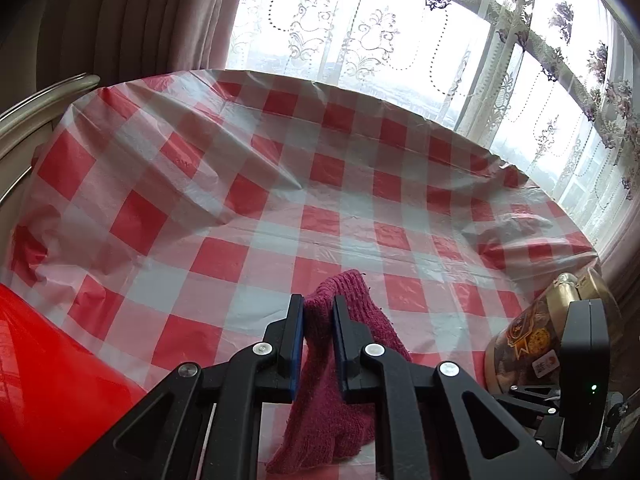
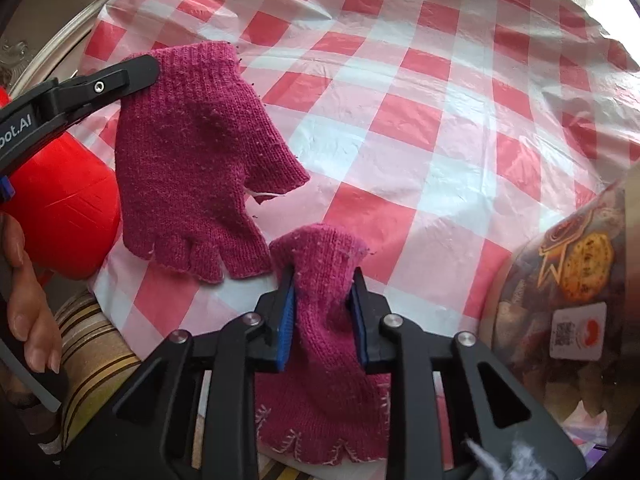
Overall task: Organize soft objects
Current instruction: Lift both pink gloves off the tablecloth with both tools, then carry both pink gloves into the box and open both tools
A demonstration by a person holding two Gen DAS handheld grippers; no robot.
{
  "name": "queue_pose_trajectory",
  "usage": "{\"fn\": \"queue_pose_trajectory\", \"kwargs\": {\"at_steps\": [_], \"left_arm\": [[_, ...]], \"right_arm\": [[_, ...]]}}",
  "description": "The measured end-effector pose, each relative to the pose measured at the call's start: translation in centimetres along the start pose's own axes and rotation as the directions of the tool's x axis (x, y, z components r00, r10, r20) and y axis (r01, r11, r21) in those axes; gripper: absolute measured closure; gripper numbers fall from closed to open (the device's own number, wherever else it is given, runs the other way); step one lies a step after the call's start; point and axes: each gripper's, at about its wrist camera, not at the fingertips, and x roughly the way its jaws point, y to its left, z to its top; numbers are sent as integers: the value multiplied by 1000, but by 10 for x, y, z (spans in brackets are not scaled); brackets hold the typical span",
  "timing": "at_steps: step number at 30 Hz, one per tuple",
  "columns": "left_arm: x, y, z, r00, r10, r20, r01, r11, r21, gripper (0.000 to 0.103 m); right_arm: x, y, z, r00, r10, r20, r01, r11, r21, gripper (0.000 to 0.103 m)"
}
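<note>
We see the left tool [image 2: 154, 68] pinching one magenta glove [image 2: 192, 160] at 10 o'clock above the desk [image 2: 420, 80]; our right tool [image 2: 322, 312] clamps the second glove [image 2: 324, 320] at 6 o'clock.

magenta knitted gloves [image 2: 192, 152]; red-and-white checked tablecloth [image 2: 420, 120]; plain red container [image 2: 60, 200]; black grippers with blue pads [image 2: 285, 328]; brown patterned jar [image 2: 568, 300]

surface: desk under a red-and-white checked plastic cloth [image 1: 320, 220]
on it: red container [image 2: 64, 208], printed jar [image 2: 568, 300]
</note>
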Motion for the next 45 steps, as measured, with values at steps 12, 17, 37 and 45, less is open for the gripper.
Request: {"fn": "queue_pose_trajectory", "kwargs": {"at_steps": [12,17,37,45], "left_arm": [[-92,-45,-3,987,-144,77,142,990,24,89],[-126,-86,-17,964,-261,58,257,965,58,89],[-149,-328,-161,652,-607,-455,711,697,90,89],[-105,-377,-246,558,-460,-691,679,732,61,89]], "right_arm": [[-137,-38,-58,978,6,209,-32,992,120,75],[-199,-72,-115,960,-45,277,-13,979,204,75],[-319,-210,-379,912,-330,244,106,762,638,75],[-326,-231,-440,907,-349,236,84,699,710,75]]}}
